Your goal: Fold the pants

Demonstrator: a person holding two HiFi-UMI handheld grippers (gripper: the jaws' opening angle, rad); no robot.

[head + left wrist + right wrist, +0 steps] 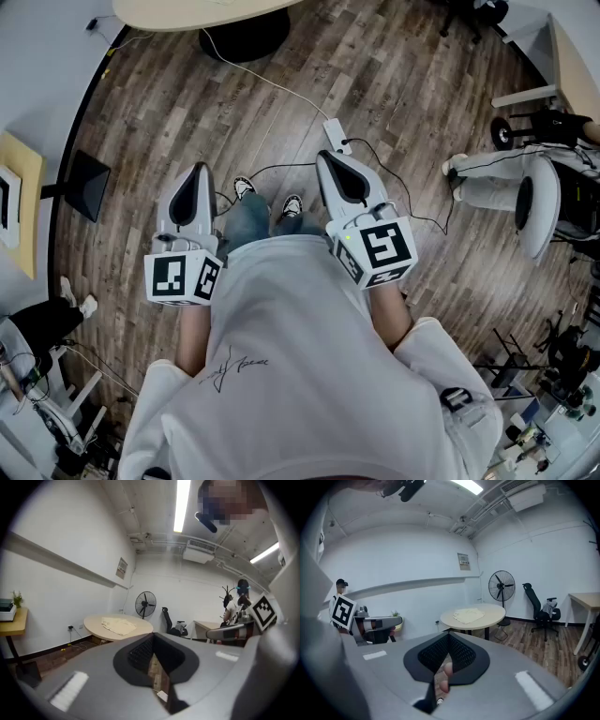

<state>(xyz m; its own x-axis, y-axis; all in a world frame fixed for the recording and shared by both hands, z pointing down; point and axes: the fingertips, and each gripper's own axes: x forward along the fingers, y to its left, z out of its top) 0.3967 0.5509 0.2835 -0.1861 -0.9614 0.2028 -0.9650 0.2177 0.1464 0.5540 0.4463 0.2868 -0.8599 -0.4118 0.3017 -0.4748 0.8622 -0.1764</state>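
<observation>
In the head view the top edge cuts off the round table (pixel 197 11), so we see only its near rim. In the gripper views the pale cloth (pixel 468 615) lying on it is too small for us to tell its folds. The person's shirt (pixel 300 356) hides most of the legs (pixel 248 223) above the shoes (pixel 245 187). The right edge cuts off a seated person (pixel 487 183).

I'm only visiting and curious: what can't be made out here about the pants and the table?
Pants: far and small in both gripper views; how they lie is unclear.
Table: cut off by the head view's top edge, pants out of sight there.
Wall notice: too small to read.
</observation>
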